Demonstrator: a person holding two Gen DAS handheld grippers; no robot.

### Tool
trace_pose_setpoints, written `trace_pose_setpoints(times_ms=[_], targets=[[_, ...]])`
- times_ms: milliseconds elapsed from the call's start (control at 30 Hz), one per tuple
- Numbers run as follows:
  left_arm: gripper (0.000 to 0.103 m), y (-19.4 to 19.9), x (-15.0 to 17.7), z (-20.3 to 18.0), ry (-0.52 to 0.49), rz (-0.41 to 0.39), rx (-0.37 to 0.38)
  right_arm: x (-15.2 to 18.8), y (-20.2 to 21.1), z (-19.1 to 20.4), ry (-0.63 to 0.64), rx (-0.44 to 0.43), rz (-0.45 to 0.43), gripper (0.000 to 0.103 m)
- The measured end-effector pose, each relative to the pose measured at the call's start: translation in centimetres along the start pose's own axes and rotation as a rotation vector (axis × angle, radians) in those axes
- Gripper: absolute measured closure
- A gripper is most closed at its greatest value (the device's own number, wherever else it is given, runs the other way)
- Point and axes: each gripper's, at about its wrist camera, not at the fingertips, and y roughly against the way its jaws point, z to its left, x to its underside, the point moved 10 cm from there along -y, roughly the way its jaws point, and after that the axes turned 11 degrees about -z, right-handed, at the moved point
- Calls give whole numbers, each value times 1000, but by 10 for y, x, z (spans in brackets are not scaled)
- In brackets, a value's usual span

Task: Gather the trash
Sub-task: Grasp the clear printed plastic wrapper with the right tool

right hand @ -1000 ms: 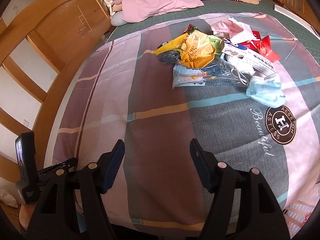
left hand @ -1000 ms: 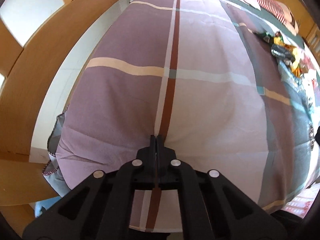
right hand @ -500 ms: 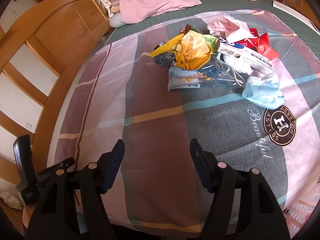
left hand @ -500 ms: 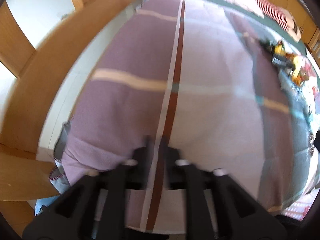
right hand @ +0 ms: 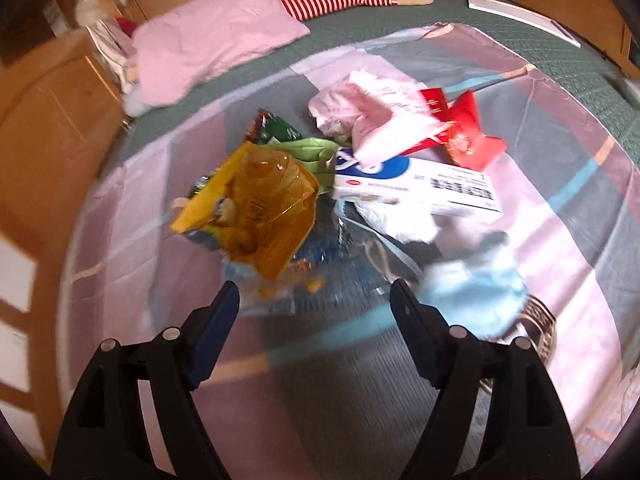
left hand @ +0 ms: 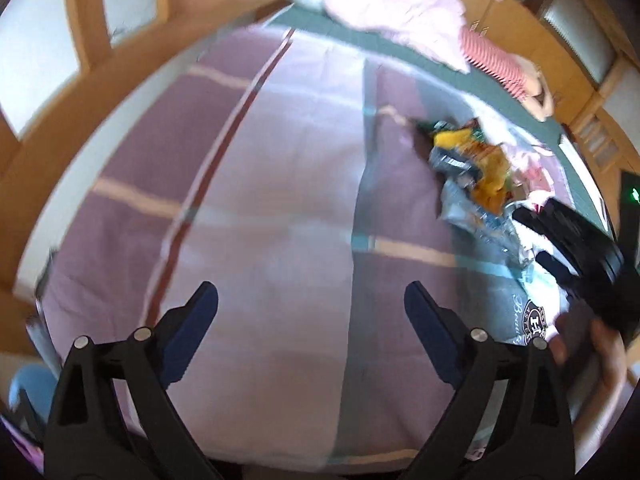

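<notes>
Trash pile (right hand: 344, 184) on bedsheet (right hand: 400, 380), pillow (right hand: 208, 48) behind, headboard (right hand: 44, 128) left

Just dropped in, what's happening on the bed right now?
A person holds two grippers over a bed sheet with a trash pile: yellow snack bag, white box, red wrapper, blue face mask. The right gripper is open, just short of the pile. The left gripper is open over bare sheet. Nothing is held.

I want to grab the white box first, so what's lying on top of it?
A crumpled pink wrapper overlaps the white box at its far edge, with a red wrapper beside it. What is beneath the box is covered.
</notes>
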Motion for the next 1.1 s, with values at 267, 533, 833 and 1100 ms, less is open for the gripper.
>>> trace_pose_setpoints(times_ms=[267, 533, 833, 1100], targets=[[8, -14, 15, 21, 175, 100, -2, 18, -62, 38, 282, 54, 57, 21], [7, -11, 20, 41, 255, 117, -16, 38, -59, 57, 358, -50, 131, 98], [7, -12, 17, 50, 283, 113, -41, 80, -30, 85, 318, -268, 297, 102], [6, -15, 19, 56, 311, 114, -55, 58, -6, 84, 239, -281, 220, 78]])
